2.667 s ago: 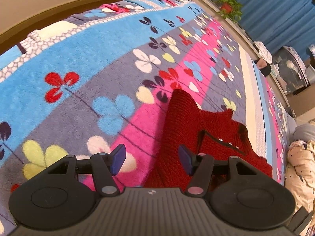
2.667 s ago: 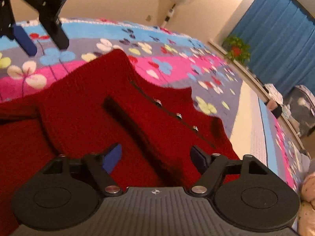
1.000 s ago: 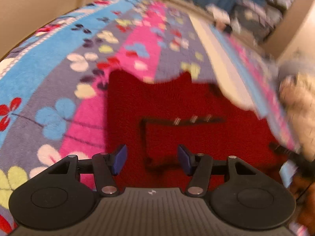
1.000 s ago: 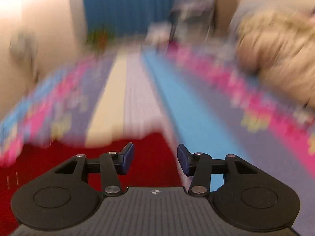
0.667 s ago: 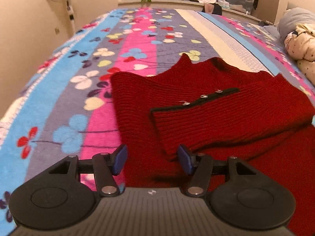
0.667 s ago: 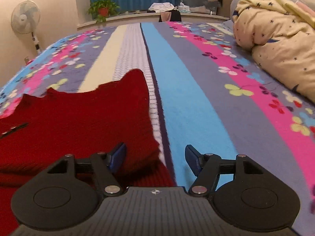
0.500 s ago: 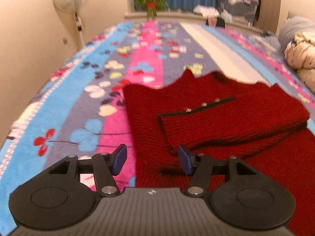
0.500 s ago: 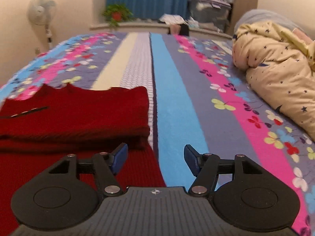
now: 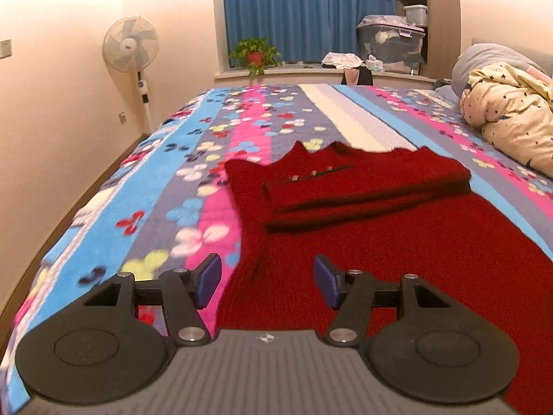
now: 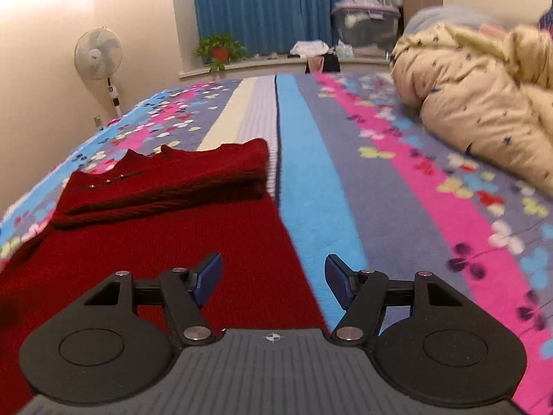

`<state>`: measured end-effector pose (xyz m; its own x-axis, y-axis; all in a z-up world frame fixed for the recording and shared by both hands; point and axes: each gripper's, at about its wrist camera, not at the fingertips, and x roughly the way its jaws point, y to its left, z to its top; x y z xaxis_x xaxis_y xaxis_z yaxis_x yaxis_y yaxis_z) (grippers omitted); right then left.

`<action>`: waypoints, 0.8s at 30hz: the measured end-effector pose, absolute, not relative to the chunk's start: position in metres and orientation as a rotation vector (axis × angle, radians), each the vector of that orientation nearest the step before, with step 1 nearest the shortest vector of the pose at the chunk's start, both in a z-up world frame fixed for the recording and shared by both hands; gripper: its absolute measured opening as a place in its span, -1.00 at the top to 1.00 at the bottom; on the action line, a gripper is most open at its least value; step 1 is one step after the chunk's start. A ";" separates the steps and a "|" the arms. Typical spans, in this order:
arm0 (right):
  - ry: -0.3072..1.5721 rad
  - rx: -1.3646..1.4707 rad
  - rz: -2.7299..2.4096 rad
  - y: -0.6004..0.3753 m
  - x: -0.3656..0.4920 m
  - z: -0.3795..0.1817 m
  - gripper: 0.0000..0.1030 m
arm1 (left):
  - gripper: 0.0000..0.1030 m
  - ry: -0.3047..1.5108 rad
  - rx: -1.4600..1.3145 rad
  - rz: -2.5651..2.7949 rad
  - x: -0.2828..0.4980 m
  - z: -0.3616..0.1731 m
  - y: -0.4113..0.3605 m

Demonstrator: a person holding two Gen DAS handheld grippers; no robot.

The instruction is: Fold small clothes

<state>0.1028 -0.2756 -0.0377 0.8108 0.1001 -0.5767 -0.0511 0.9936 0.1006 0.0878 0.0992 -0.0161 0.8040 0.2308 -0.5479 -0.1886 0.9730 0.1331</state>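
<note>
The red knit sweater (image 9: 380, 228) lies flat on the bed (image 9: 193, 180), filling the centre and lower right of the left wrist view and the left half of the right wrist view. Its sleeves look folded across the chest at the far end, where a dark button placket (image 9: 321, 173) shows; the plain lower body stretches toward the cameras.

The left hand-held gripper (image 9: 264, 282) hangs over the sweater's left edge in the lower centre of its frame, jaws apart with nothing pressed between them. The right hand-held gripper (image 10: 273, 282) sits over the sweater's right edge, where red knit meets a blue stripe of the bedspread; its jaws are likewise apart and empty.

The sweater looks soft, limp and fairly thick, light enough to lift but prone to sag and stretch between two holds. The fuzzy bedspread will probably drag on it rather than let it slide. The sensible hold is likely the two near hem corners, one per gripper, pinching both layers so that the bottom can be carried evenly over the folded sleeves.

A cream quilt (image 10: 484, 103) is heaped well apart at the right.
</note>
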 end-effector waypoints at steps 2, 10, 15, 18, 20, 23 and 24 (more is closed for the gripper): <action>0.630 0.122 0.089 -0.285 0.096 -0.036 -0.33 | -0.26 0.613 0.051 0.236 0.067 -0.019 0.101; 0.664 0.170 0.077 -0.301 0.080 -0.032 -0.35 | -0.25 0.708 -0.099 0.296 0.004 -0.025 0.118; 0.759 0.190 0.072 -0.305 0.090 -0.049 -0.43 | -0.25 0.817 -0.182 0.276 0.002 -0.043 0.129; 0.870 0.199 0.050 -0.305 0.103 -0.068 -0.43 | -0.25 0.892 -0.209 0.314 0.009 -0.055 0.135; 0.928 0.161 0.030 -0.302 0.108 -0.078 -0.43 | -0.25 0.929 -0.245 0.316 0.009 -0.062 0.138; 1.014 0.114 0.004 -0.298 0.112 -0.093 -0.43 | -0.23 0.948 -0.285 0.301 0.009 -0.071 0.141; 1.036 0.106 -0.003 -0.298 0.112 -0.098 -0.43 | -0.19 0.958 -0.289 0.305 0.009 -0.075 0.141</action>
<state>0.1119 -0.2979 -0.0976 0.5100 0.0474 -0.8589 0.0529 0.9949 0.0864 0.0094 0.1407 -0.0751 0.5394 0.1256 -0.8326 -0.3783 0.9195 -0.1064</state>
